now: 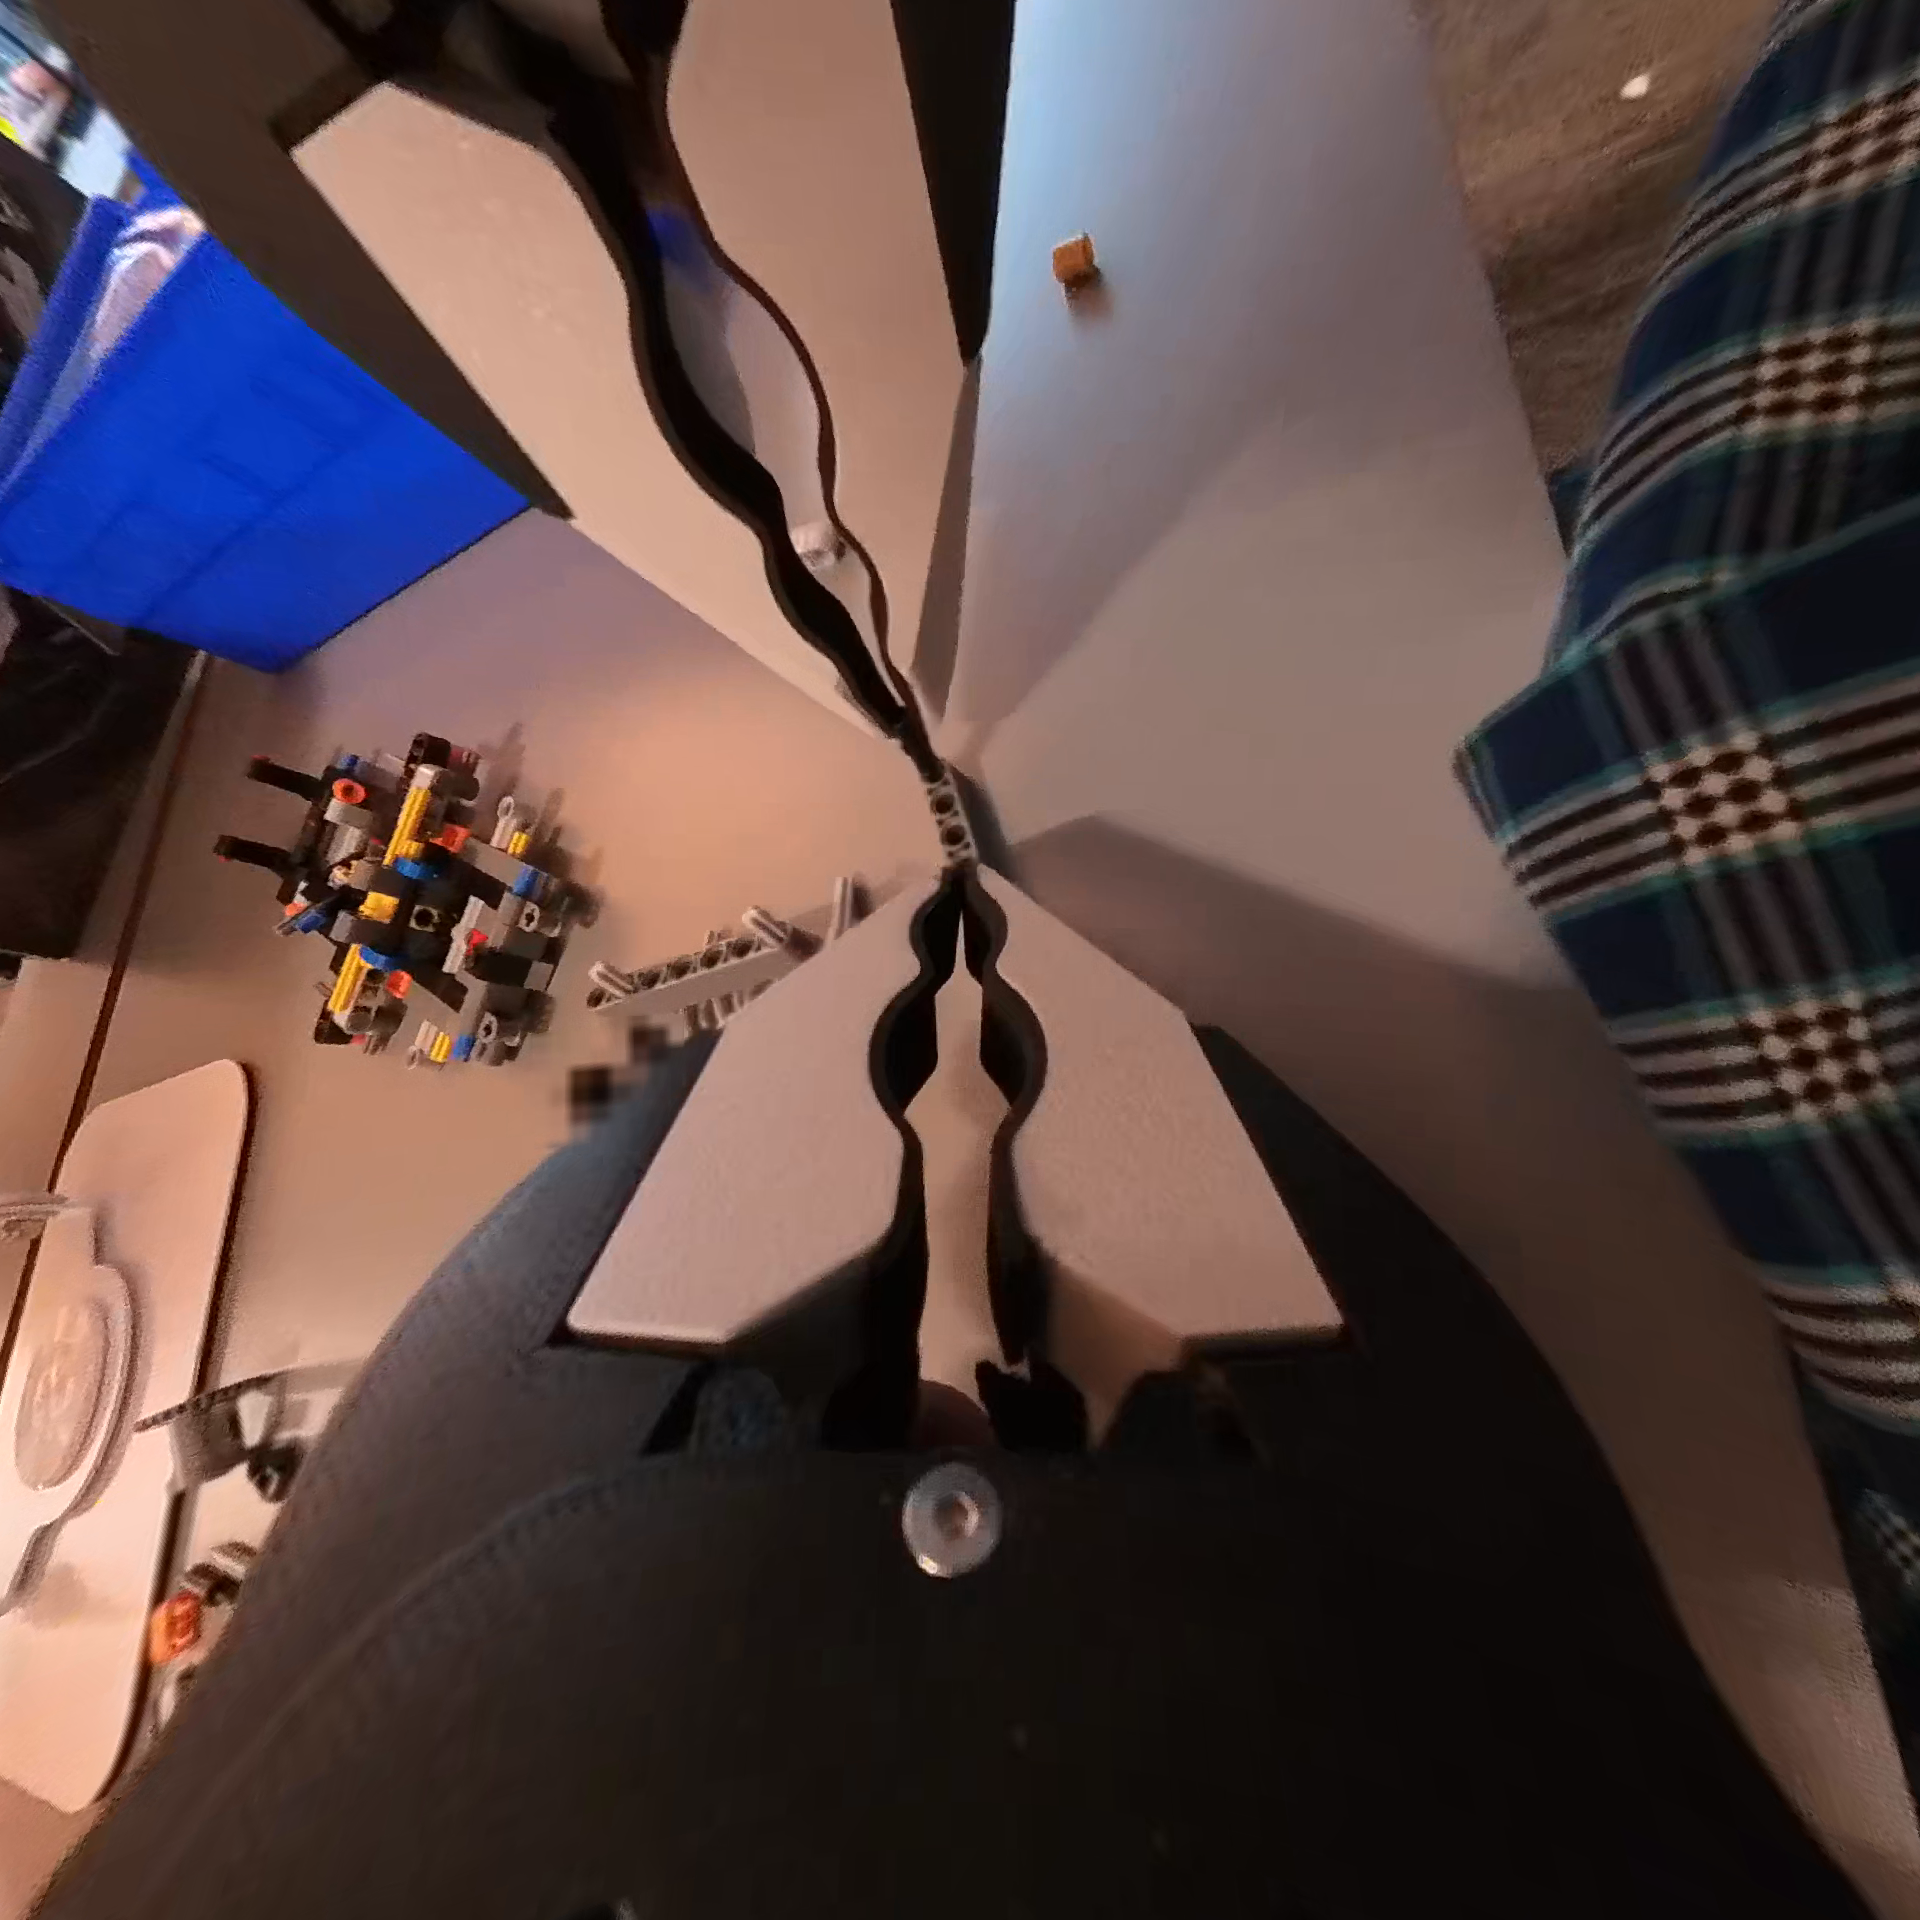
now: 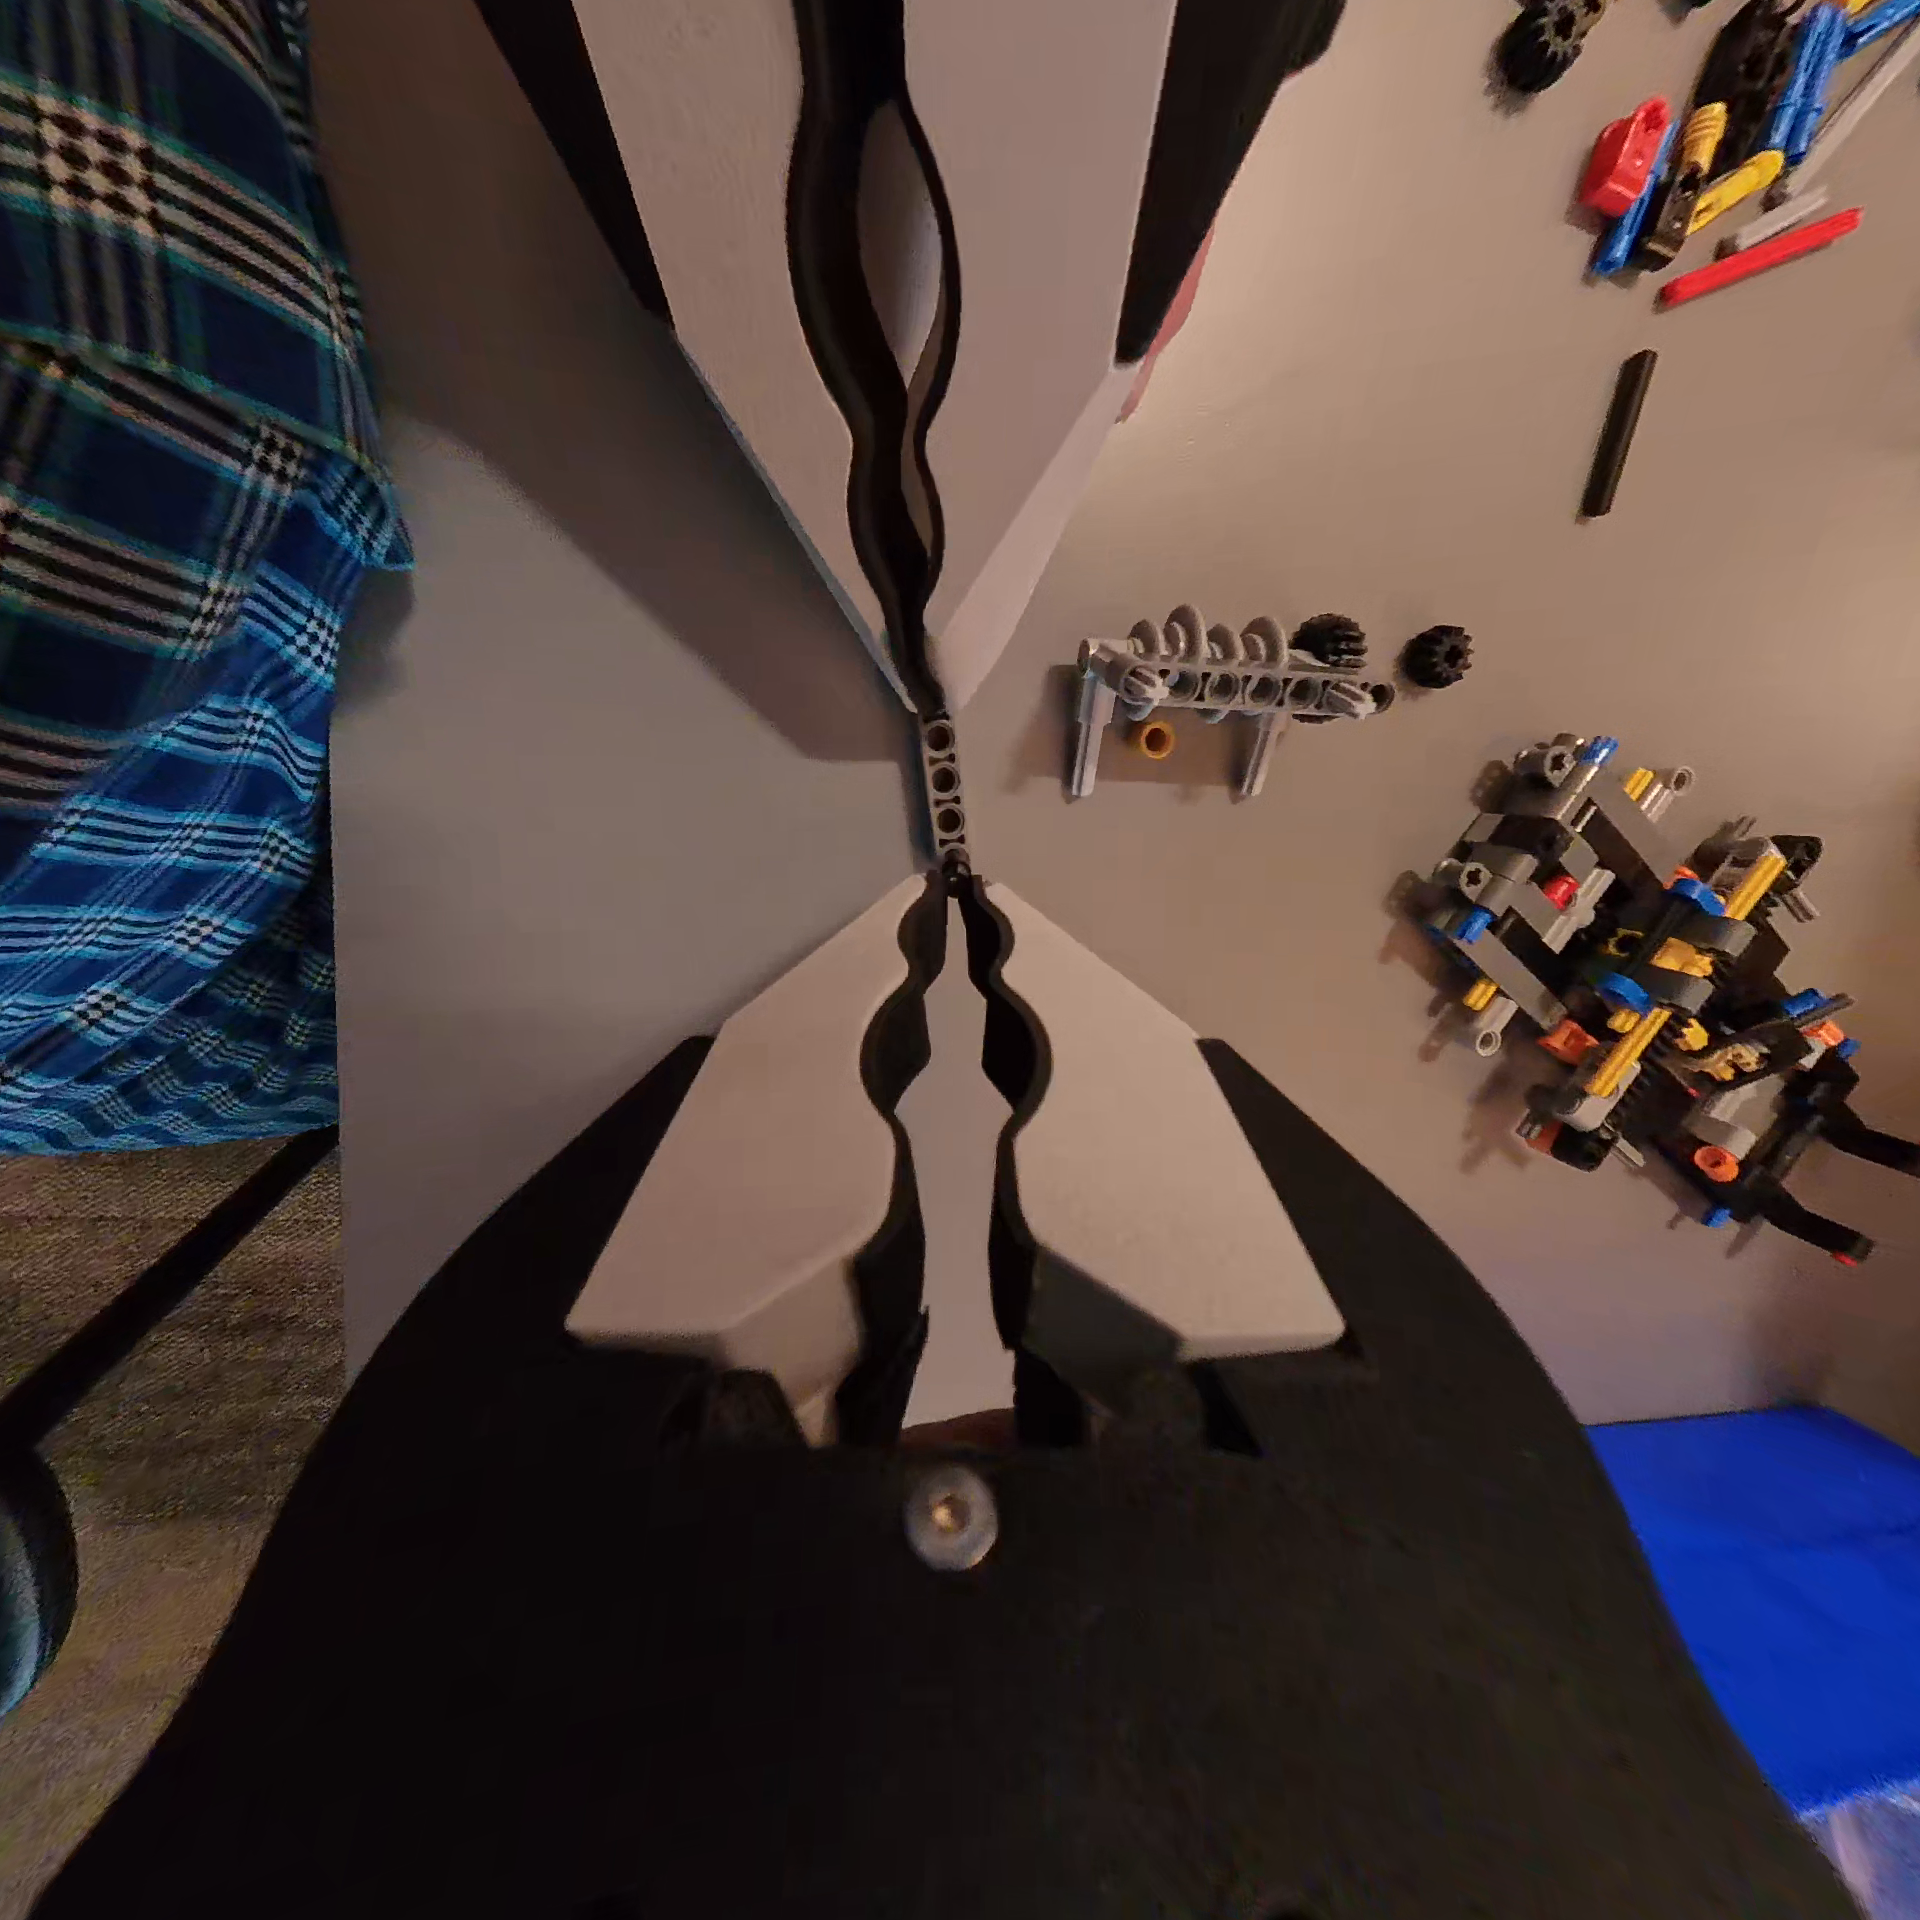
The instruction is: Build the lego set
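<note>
A short grey beam with holes (image 1: 948,816) hangs above the table, held end to end between both grippers. My left gripper (image 1: 951,883) is shut on its near end. My right gripper (image 1: 909,717) comes in from the top of the left wrist view and is shut on the far end. In the right wrist view the same beam (image 2: 943,790) runs from my right gripper (image 2: 951,878) up to the left gripper (image 2: 925,691). The partly built multicoloured model (image 1: 426,894) lies on the table, also in the right wrist view (image 2: 1631,966).
A grey beam subassembly (image 2: 1216,686) with black gears lies by a small orange bush (image 2: 1153,740) and a loose black gear (image 2: 1436,657). A black axle (image 2: 1616,431), loose parts (image 2: 1714,135), a blue bin (image 1: 239,436) and plaid cloth (image 1: 1745,831) surround the table.
</note>
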Demonstrator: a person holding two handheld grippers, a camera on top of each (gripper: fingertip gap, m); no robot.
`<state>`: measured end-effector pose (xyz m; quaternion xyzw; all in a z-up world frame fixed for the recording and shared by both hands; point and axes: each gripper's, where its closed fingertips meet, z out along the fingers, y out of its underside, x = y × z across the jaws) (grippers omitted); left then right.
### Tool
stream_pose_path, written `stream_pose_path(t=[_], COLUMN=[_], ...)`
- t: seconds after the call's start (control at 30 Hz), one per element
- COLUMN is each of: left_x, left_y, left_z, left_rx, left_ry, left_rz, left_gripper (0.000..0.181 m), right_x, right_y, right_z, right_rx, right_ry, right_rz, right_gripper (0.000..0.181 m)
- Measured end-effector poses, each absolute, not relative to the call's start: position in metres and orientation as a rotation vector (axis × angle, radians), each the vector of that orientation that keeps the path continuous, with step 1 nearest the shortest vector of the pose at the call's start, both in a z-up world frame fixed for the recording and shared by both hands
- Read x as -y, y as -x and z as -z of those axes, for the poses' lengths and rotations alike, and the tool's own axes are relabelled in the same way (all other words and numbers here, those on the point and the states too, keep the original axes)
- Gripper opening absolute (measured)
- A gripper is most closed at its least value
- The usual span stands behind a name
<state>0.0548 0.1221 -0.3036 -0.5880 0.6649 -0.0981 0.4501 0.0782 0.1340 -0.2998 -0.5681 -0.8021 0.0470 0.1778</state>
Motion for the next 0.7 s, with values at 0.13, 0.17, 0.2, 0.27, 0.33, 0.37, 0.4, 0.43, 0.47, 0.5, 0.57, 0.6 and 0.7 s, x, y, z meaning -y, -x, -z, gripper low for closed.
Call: stream_pose_path(t=[0.13, 0.17, 0.2, 0.27, 0.33, 0.37, 0.4, 0.43, 0.47, 0.5, 0.57, 0.6, 0.7], left_x=[-0.1217, -0.1221, -0.1225, -0.123, -0.1235, -0.1234, -0.1235, -0.1235, -0.1235, -0.1236, -0.1241, -0.1241, -0.1244], left_y=[-0.0562, -0.0562, -0.0563, -0.0565, -0.0565, -0.0565, -0.0565, -0.0565, -0.0565, -0.0565, -0.0564, -0.0563, -0.0564], left_z=[0.3068, 0.3069, 0.3072, 0.3075, 0.3077, 0.3077, 0.3078, 0.3077, 0.3078, 0.3078, 0.3078, 0.3078, 0.3079], left_rx=[-1.652, -1.65, -1.65, -1.651, -1.651, -1.651, -1.651, -1.651, -1.651, -1.651, -1.65, -1.651, -1.65], left_ry=[1.456, 1.461, 1.463, 1.462, 1.465, 1.466, 1.467, 1.466, 1.465, 1.463, 1.461, 1.458, 1.457], left_rz=[0.247, 0.248, 0.249, 0.245, 0.246, 0.247, 0.248, 0.248, 0.246, 0.245, 0.241, 0.239, 0.237], left_gripper=[0.0, 0.0, 0.0, 0.0, 0.0, 0.0, 0.0, 0.0, 0.0, 0.0, 0.0, 0.0, 0.0], right_x=[-0.1351, -0.1352, -0.1351, -0.1353, -0.1354, -0.1353, -0.1352, -0.1352, -0.135, -0.1348, -0.1358, -0.1356, -0.1363], right_y=[-0.0793, -0.0792, -0.0795, -0.0795, -0.0797, -0.0793, -0.0792, -0.0784, -0.0778, -0.0773, -0.0765, -0.0759, -0.0752], right_z=[0.3035, 0.3038, 0.304, 0.304, 0.3041, 0.3041, 0.3041, 0.3039, 0.304, 0.304, 0.3042, 0.3043, 0.3048], right_rx=[2.288, 2.295, 2.305, 2.325, 2.353, 2.367, 2.383, 2.399, 2.412, 2.426, 2.447, 2.455, 2.461], right_ry=[1.604, 1.596, 1.591, 1.582, 1.57, 1.564, 1.558, 1.546, 1.537, 1.53, 1.516, 1.515, 1.528], right_rz=[-0.121, -0.113, -0.106, -0.096, -0.079, -0.072, -0.064, -0.055, -0.048, -0.045, -0.026, -0.026, -0.032], right_gripper=[0.0, 0.0, 0.0, 0.0, 0.0, 0.0, 0.0, 0.0, 0.0, 0.0, 0.0, 0.0, 0.0])
